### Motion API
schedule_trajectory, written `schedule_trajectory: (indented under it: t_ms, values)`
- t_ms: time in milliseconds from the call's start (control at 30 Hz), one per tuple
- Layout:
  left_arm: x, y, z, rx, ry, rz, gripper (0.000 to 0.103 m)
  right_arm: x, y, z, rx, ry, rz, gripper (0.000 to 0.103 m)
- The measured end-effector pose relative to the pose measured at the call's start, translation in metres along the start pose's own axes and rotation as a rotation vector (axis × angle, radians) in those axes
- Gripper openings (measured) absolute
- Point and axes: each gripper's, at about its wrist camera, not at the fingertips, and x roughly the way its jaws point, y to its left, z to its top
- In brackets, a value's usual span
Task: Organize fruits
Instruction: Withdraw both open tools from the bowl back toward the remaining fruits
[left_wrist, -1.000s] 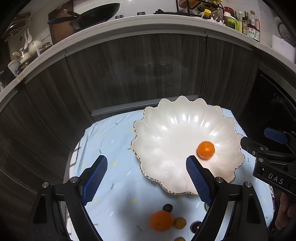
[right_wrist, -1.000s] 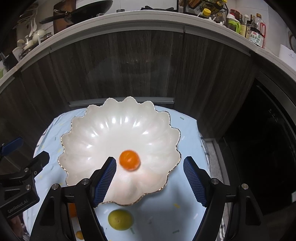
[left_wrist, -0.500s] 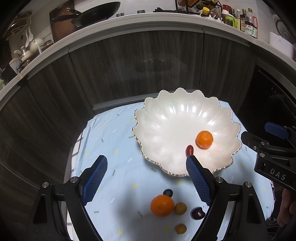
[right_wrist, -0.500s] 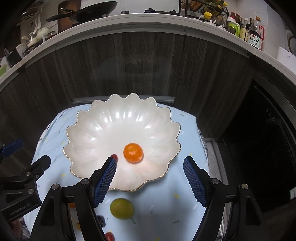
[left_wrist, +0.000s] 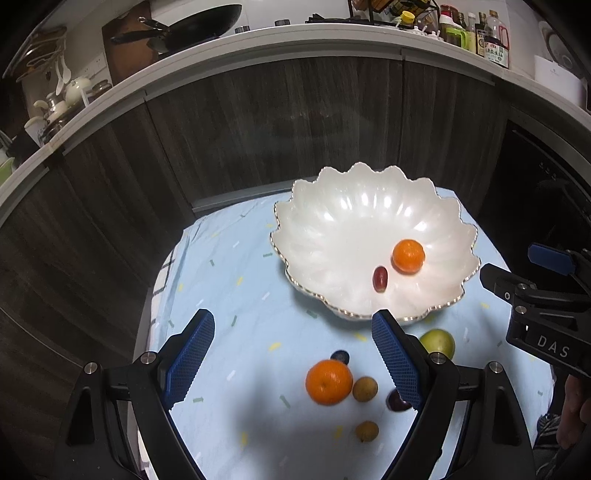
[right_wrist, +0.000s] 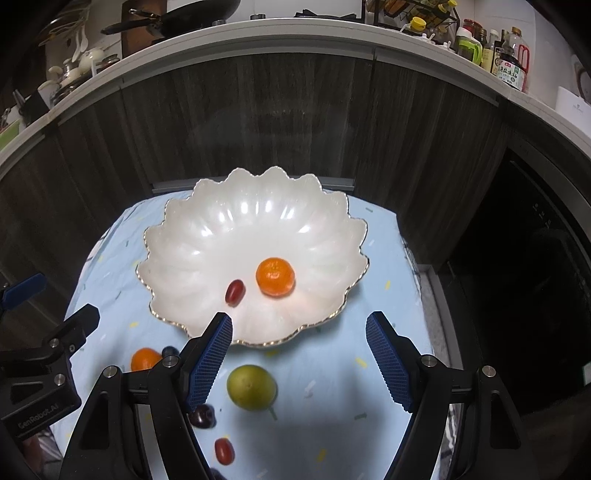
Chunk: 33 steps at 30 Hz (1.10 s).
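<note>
We record: left gripper (left_wrist: 291, 358) jaws apart, empty; orange (left_wrist: 328, 382) at its five o'clock. Right gripper (right_wrist: 299, 363) apart, empty; green fruit (right_wrist: 251, 387) at its seven; bowl (right_wrist: 184, 236) at twelve.

In the left wrist view, a blue finger (left_wrist: 397, 363) hides part of the dark plum (left_wrist: 396, 401) and the green fruit (left_wrist: 439, 342), while at the bottom of the right wrist view a dark fruit (right_wrist: 218, 474) is cut off by the edge.
</note>
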Motion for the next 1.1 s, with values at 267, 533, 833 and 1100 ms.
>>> schedule_trajectory:
  t_ms: [267, 533, 833, 1100]
  values:
    - [-0.007, -0.002, -0.019, 0.013, 0.012, -0.011, 0.087, -0.005, 0.005, -0.017, -0.012, 0.024, 0.011, 0.076]
    - [-0.012, -0.006, -0.035, 0.036, 0.029, -0.024, 0.087, -0.008, 0.007, -0.033, -0.016, 0.05, 0.019, 0.075]
    - [-0.014, -0.009, -0.057, 0.074, 0.053, -0.042, 0.087, -0.012, 0.013, -0.056, -0.031, 0.085, 0.024, 0.075]
    - [-0.012, -0.01, -0.075, 0.094, 0.078, -0.062, 0.087, -0.011, 0.021, -0.077, -0.061, 0.122, 0.032, 0.075]
